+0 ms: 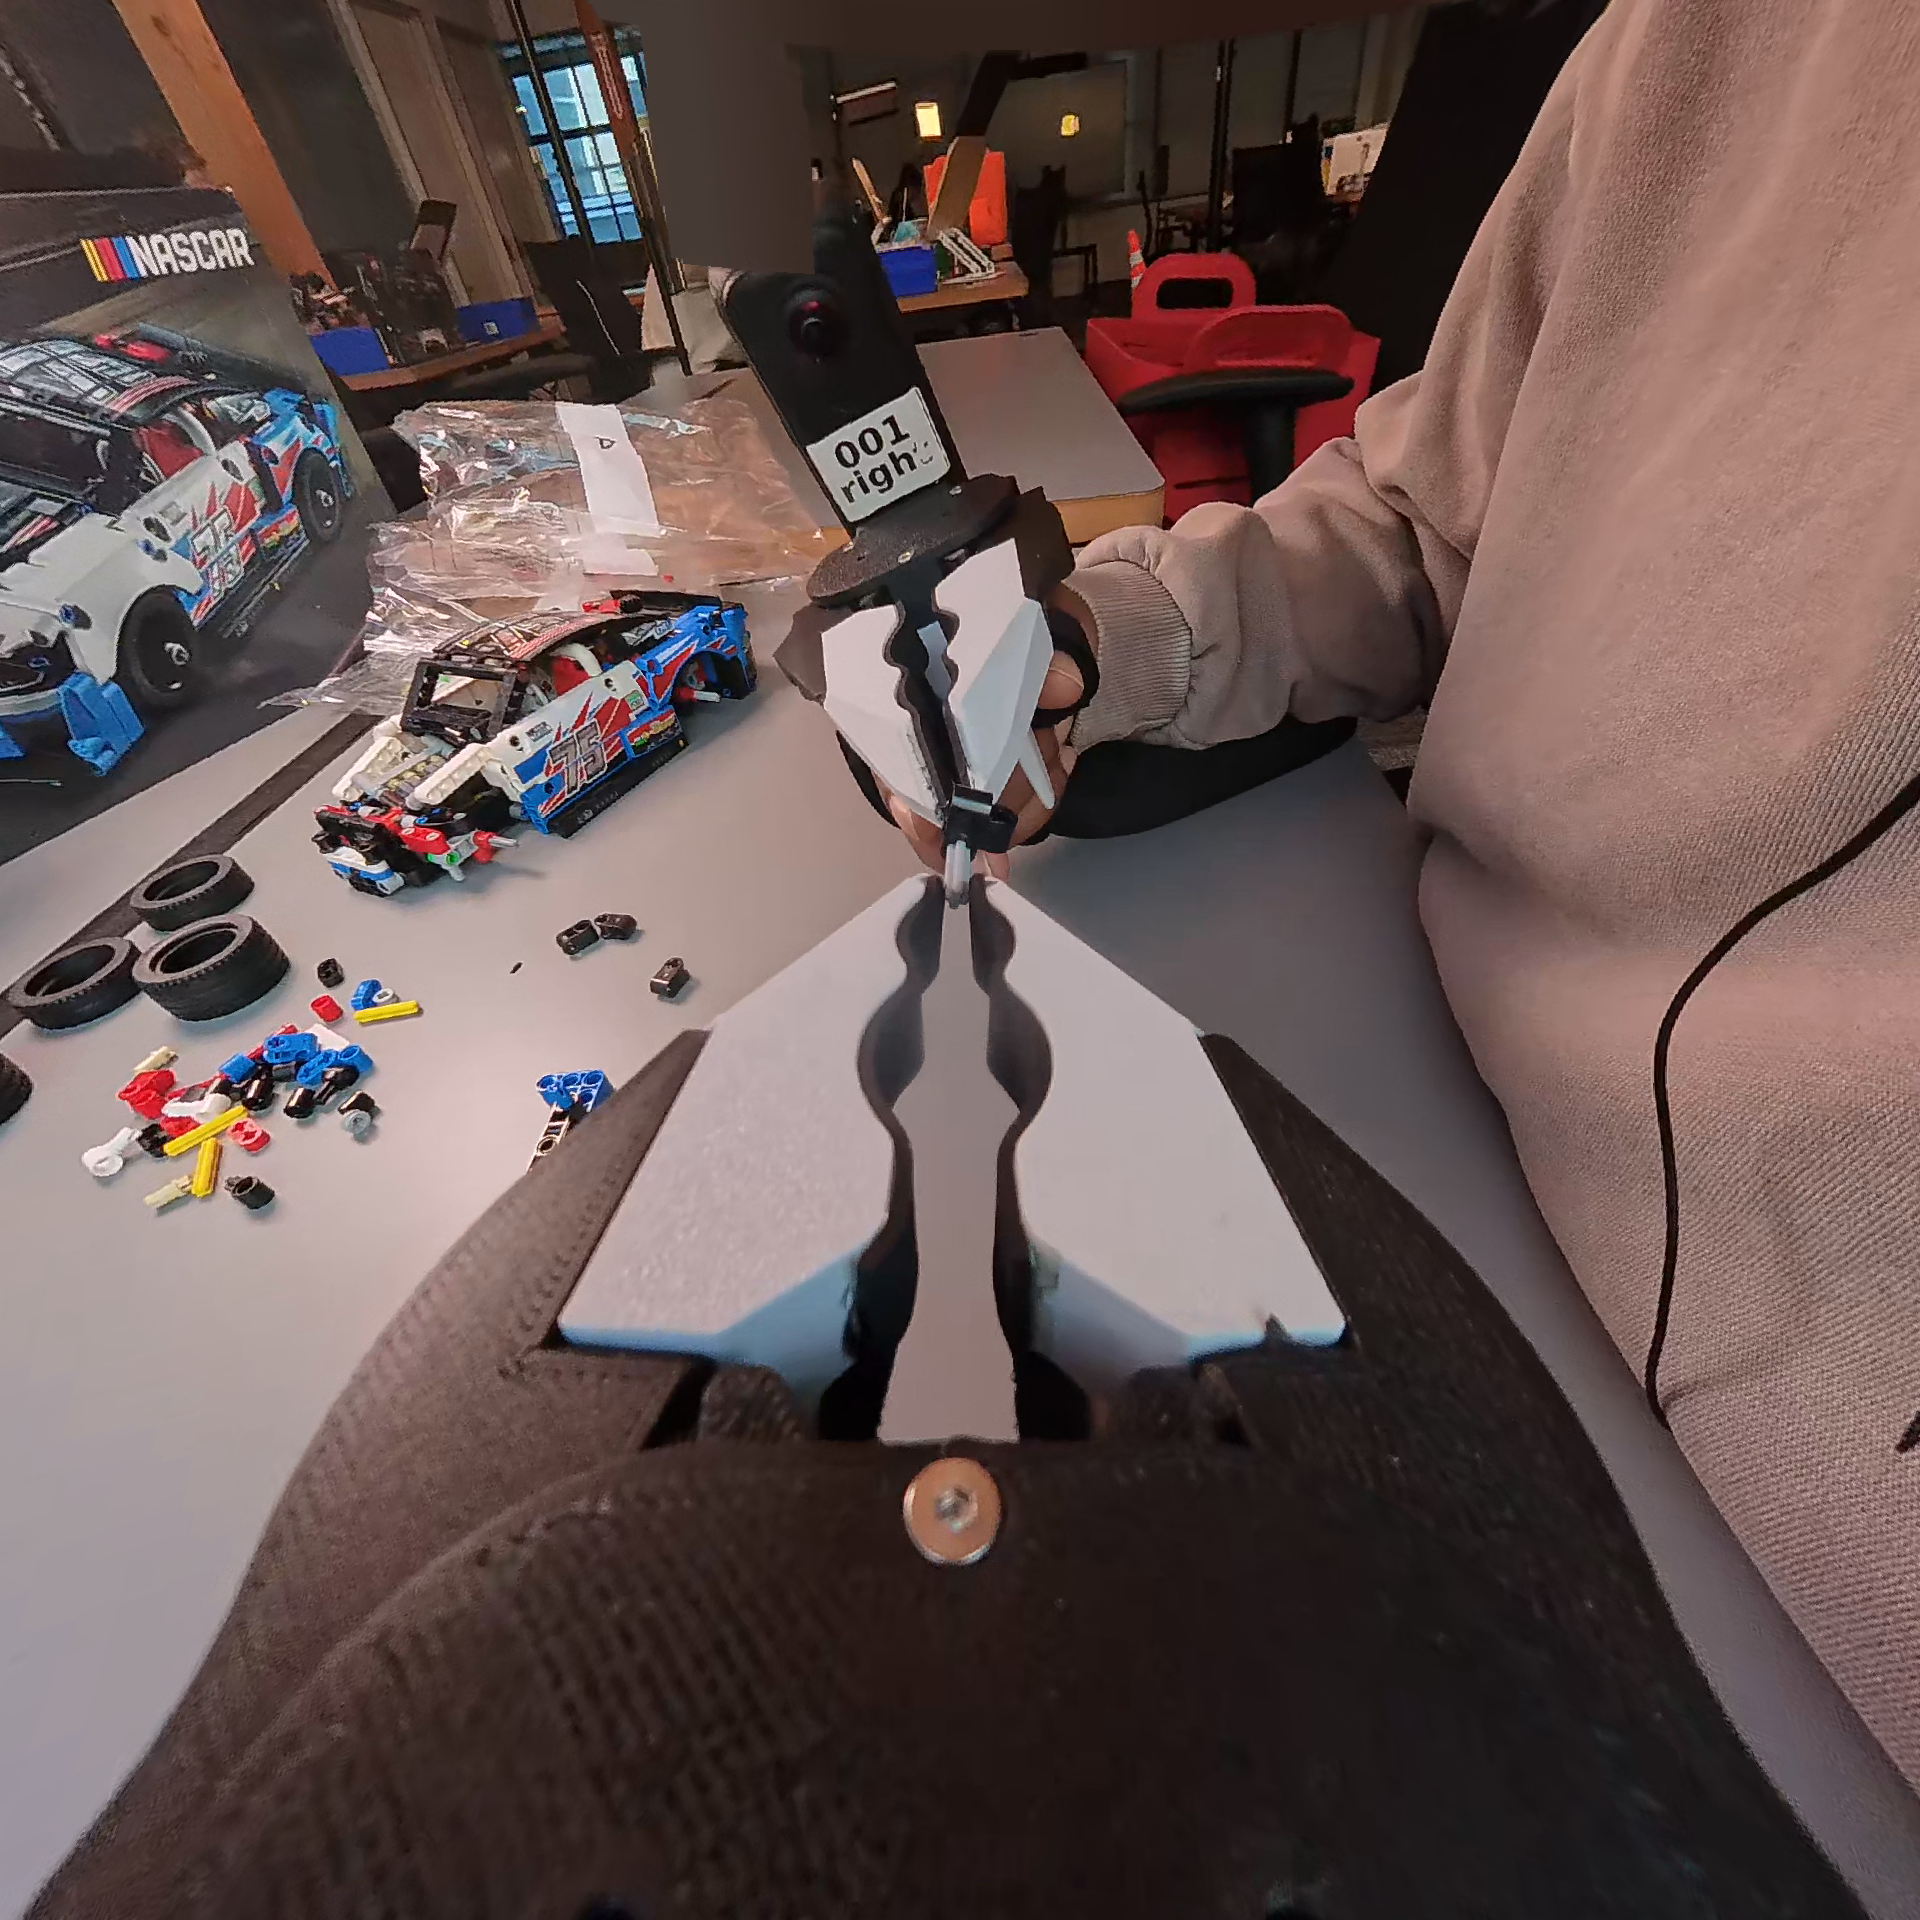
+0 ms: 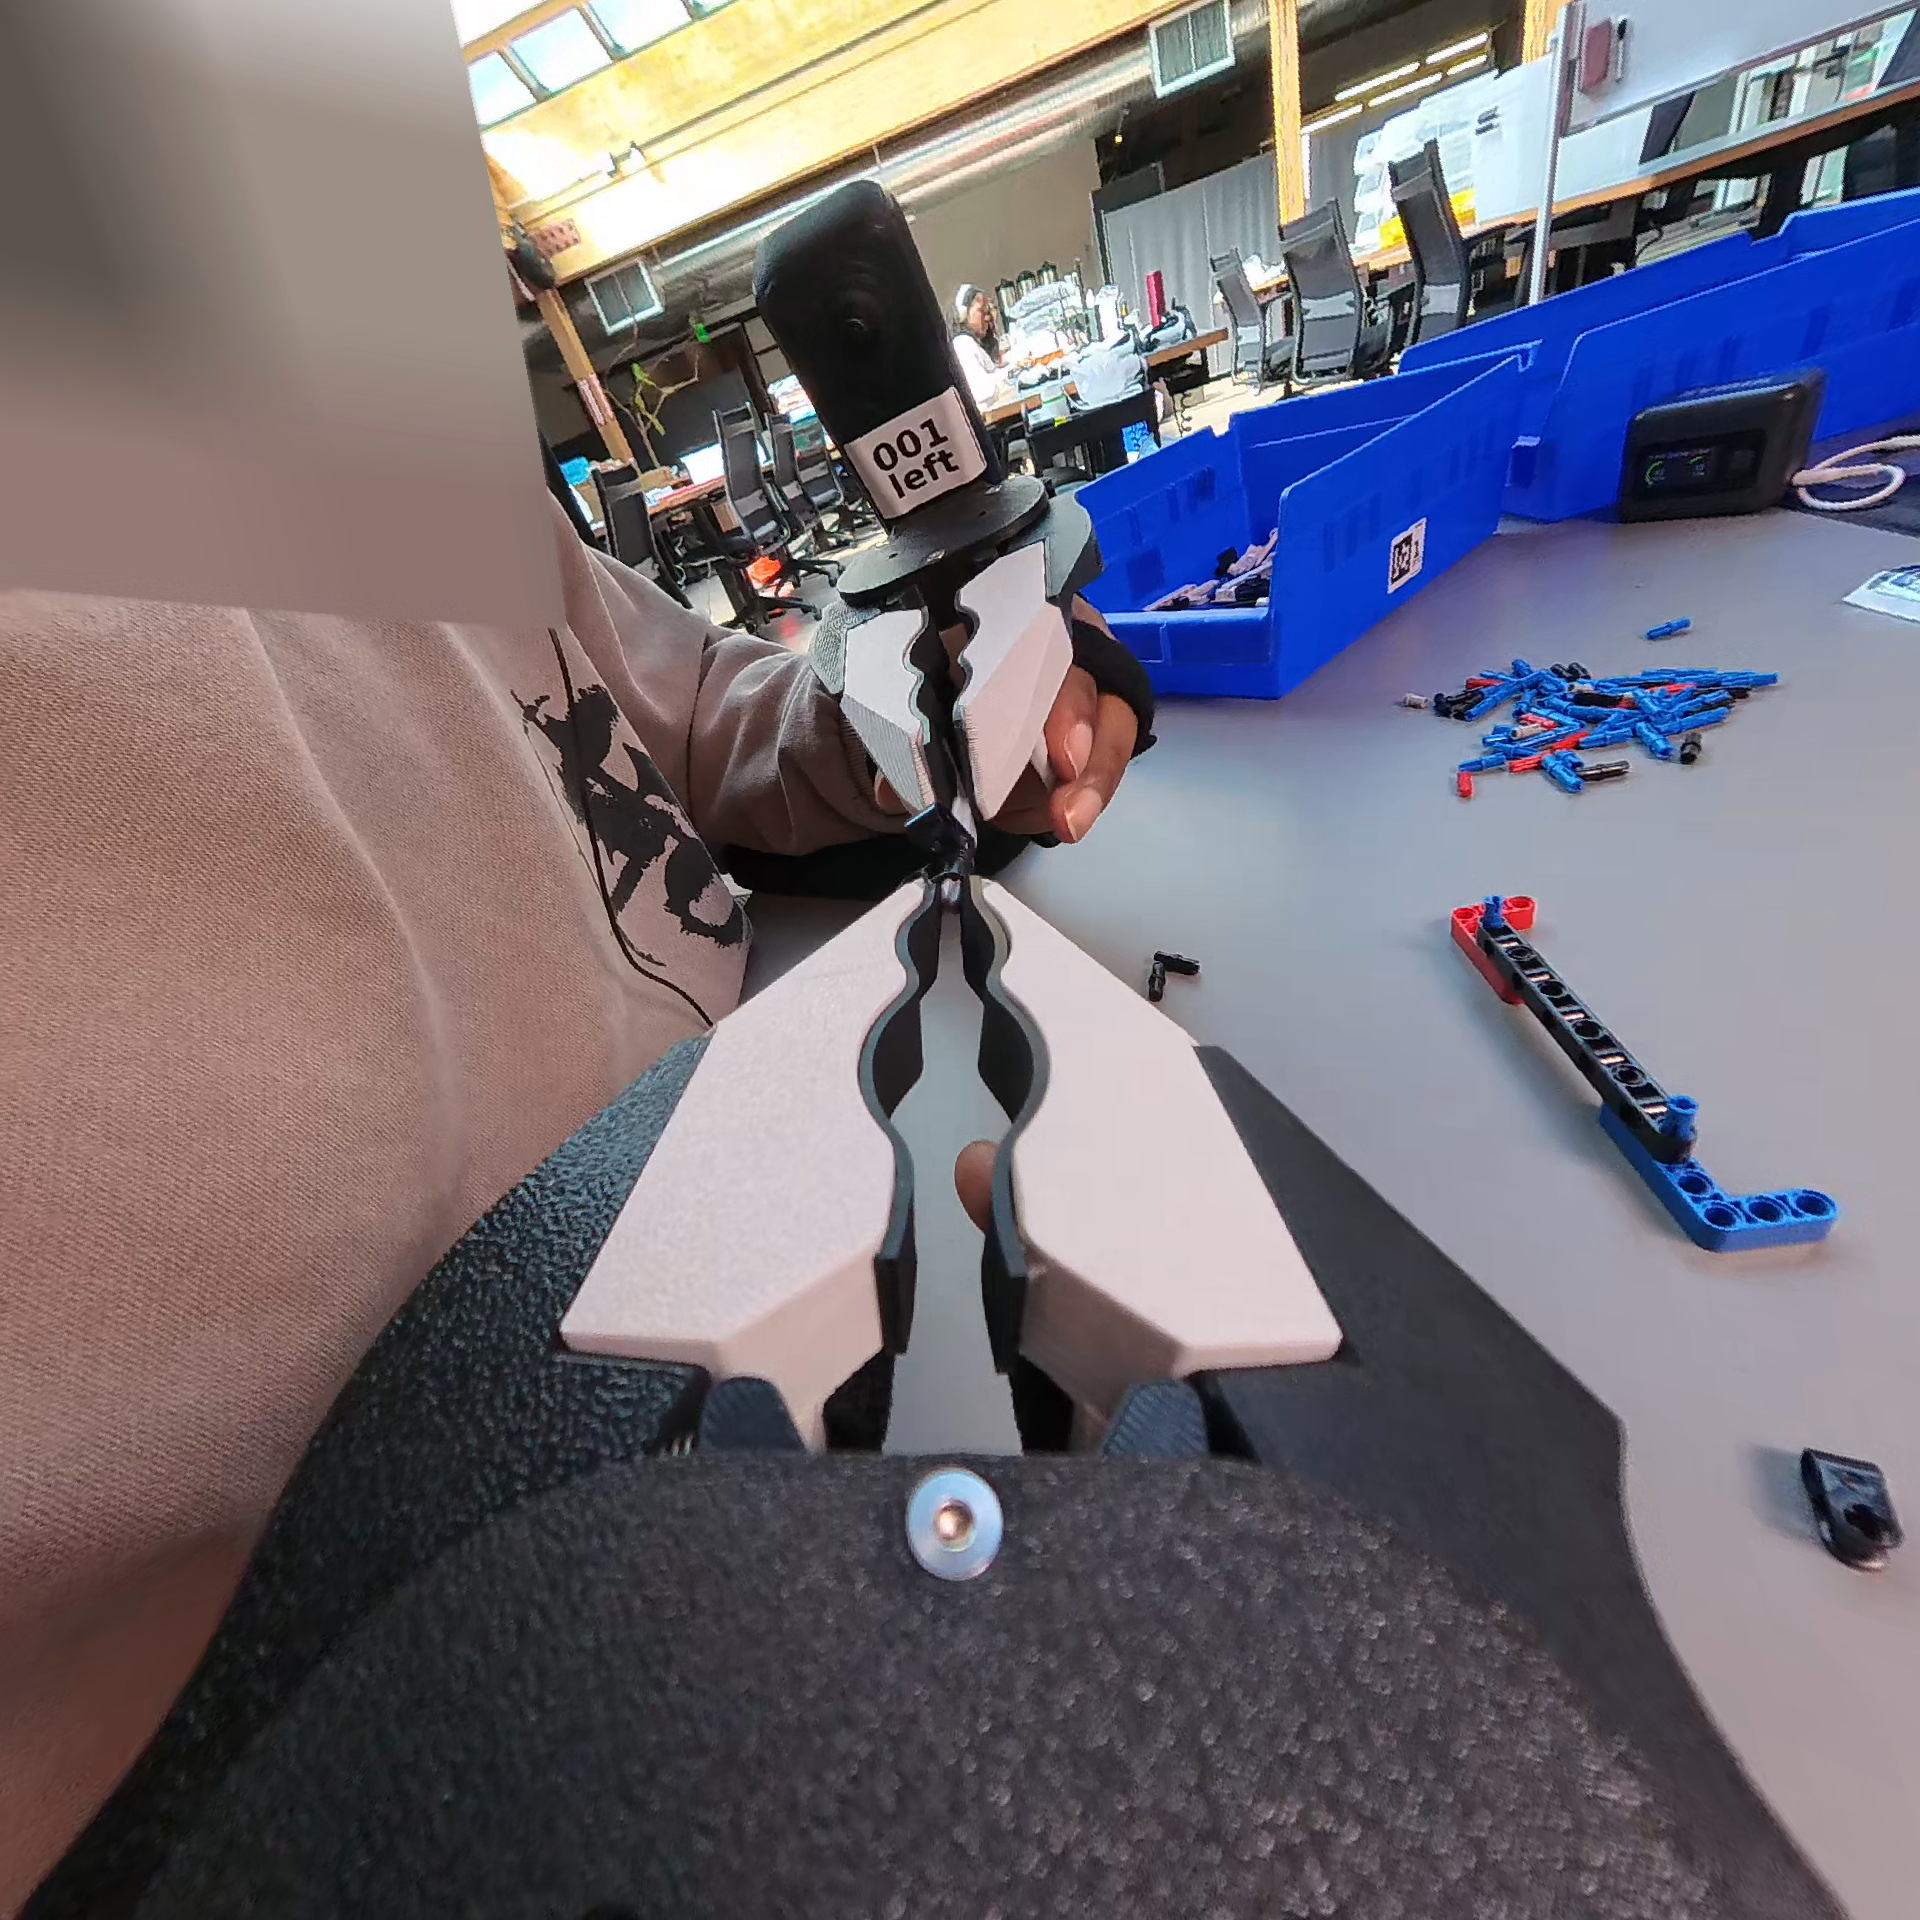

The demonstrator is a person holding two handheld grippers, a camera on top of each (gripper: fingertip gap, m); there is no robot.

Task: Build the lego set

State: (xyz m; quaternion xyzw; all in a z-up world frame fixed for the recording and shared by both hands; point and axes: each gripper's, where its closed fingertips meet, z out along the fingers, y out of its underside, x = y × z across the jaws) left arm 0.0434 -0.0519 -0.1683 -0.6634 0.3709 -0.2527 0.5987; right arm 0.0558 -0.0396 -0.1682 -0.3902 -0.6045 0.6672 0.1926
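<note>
My two grippers meet tip to tip just above the grey table (image 1: 727, 862), close to the person's beige sweatshirt. My left gripper (image 1: 954, 885) is shut on a short light grey pin (image 1: 957, 864). The pin sticks out of a small black connector (image 1: 979, 818), which my right gripper (image 1: 964, 800) holds shut. In the right wrist view my right gripper (image 2: 951, 891) faces my left gripper (image 2: 938, 812), with the small dark piece (image 2: 940, 840) between them. A part-built race car model (image 1: 540, 727) stands on the table to the left.
The set's box (image 1: 156, 468) and clear bags (image 1: 582, 488) stand behind the car. Black tyres (image 1: 197, 966) and loose coloured pieces (image 1: 229, 1091) lie at left. At right are blue bins (image 2: 1299, 551), a pile of blue pins (image 2: 1600, 717) and a black beam with blue and red ends (image 2: 1600, 1049). The grippers are tip to tip, or close to it.
</note>
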